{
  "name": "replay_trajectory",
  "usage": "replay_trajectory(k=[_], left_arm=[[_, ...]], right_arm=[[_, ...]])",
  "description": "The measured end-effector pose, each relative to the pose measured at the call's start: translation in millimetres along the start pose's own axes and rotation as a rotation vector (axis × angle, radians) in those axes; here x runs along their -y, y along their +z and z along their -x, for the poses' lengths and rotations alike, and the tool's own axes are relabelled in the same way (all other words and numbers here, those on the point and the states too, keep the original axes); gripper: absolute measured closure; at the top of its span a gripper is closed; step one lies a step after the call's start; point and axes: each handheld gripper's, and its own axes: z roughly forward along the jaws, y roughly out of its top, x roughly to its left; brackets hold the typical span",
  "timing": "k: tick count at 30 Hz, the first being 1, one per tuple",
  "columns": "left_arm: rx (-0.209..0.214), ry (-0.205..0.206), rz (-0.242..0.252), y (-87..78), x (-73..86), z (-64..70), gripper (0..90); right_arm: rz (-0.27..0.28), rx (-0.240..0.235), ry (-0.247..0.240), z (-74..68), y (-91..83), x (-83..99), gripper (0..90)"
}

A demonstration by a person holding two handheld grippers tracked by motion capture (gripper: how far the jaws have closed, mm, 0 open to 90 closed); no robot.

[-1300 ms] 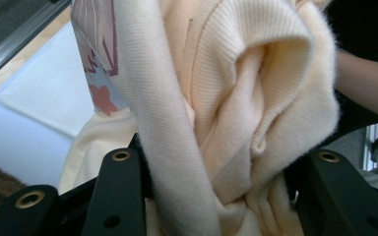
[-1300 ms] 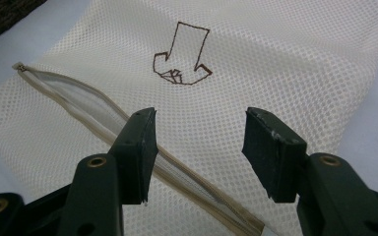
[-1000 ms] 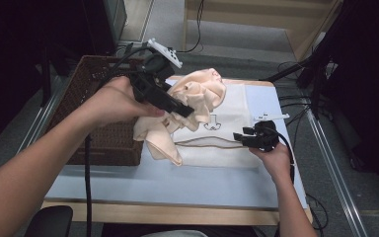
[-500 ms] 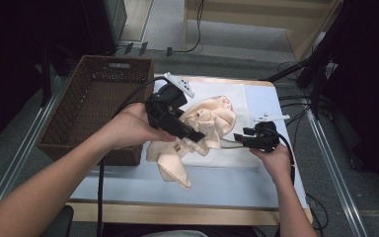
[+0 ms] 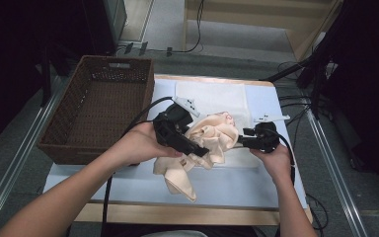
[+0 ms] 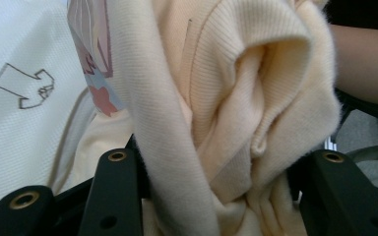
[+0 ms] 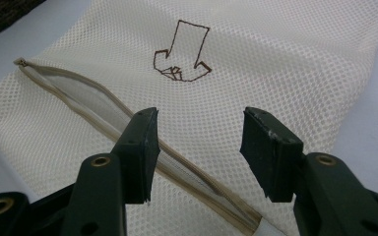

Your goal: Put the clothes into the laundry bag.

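Note:
A cream knit garment (image 5: 216,134) hangs bunched over the white mesh laundry bag (image 5: 212,98) at mid-table. My left gripper (image 5: 199,149) is shut on it; in the left gripper view the folds of the garment (image 6: 236,113) fill the space between the jaws, and my left gripper (image 6: 221,196) holds them low down. My right gripper (image 5: 242,143) rests just right of the garment, pointing left. In the right gripper view my right gripper (image 7: 199,147) stands open over the mesh bag (image 7: 285,59), its left jaw beside the gaping zipper (image 7: 98,103). A brown arrow (image 7: 182,51) is stitched on the bag.
A brown wicker basket (image 5: 66,143) stands at the table's left side. A pale blue mat (image 5: 256,175) covers the tabletop. Cables (image 5: 133,118) trail from both grippers. Beyond the table's far edge are dark furniture and floor cables.
My left gripper has carried the garment from beside the basket rightward and toward the front, close to the right gripper. The right gripper has hardly moved.

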Motion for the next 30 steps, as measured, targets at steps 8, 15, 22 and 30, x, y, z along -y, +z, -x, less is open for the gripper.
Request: replay_trajectory(k=[8, 15, 22, 30], left_arm=[[0.029, -0.022, -0.026, 26.5, 12.2, -1.2, 51.7], [-0.017, -0.033, -0.044, 51.7, 29.3, -9.5, 51.0], [-0.023, -0.077, -0.059, 74.4, 48.3, -22.5, 51.0], [-0.046, -0.064, -0.066, 92.1, 64.3, -32.1, 50.7]], right_arm=[[0.011, -0.005, 0.003, 0.6, -0.4, 1.6, 49.9], [0.009, -0.005, 0.004, 1.2, 0.0, 2.4, 48.1], [0.005, -0.003, 0.009, 1.5, -1.0, 2.4, 48.0], [0.000, -0.004, 0.011, 1.5, -0.7, 2.5, 47.3]])
